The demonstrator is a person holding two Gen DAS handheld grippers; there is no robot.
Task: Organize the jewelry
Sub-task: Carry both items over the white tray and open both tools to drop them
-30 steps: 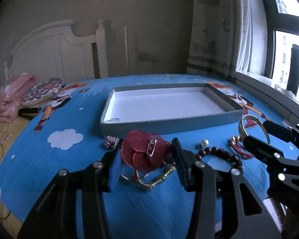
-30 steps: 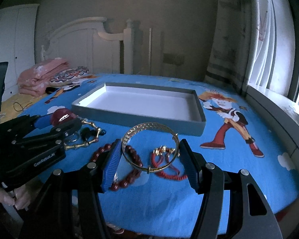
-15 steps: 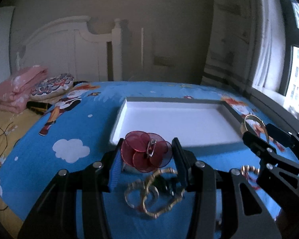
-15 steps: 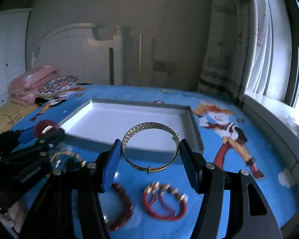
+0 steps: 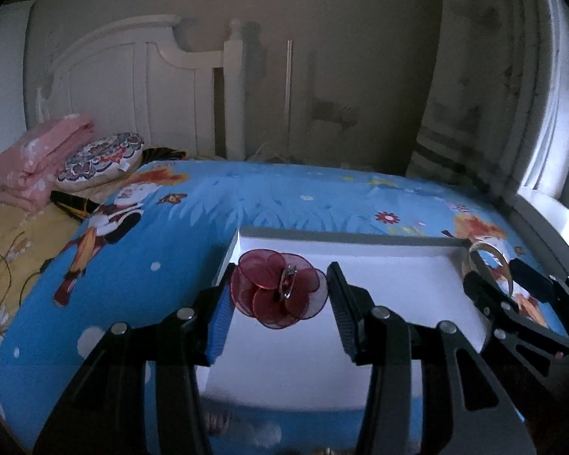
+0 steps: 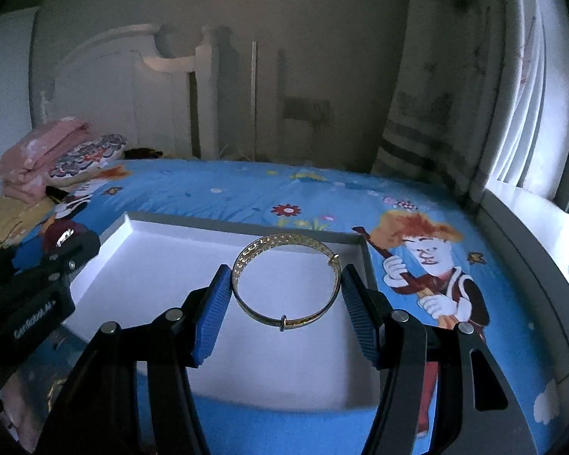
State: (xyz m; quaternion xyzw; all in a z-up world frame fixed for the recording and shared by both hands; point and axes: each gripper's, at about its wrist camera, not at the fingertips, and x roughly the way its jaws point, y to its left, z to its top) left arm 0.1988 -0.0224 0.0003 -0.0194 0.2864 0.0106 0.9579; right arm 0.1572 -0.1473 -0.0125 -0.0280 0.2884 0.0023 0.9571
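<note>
Now left gripper [image 5: 278, 295] clamping red flower clip [image 5: 278, 294], right gripper [image 6: 286, 288] clamping gold bangle [image 6: 286, 282] (both above white tray [image 6: 151, 265])

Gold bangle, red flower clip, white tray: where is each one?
Gold bangle [image 6: 286, 284]: right wrist view, near band by the small ring.
Red flower clip [image 5: 278, 292]: left wrist view, petals beside the metal clip.
White tray [image 6: 151, 276]: right wrist view, bare floor.
</note>
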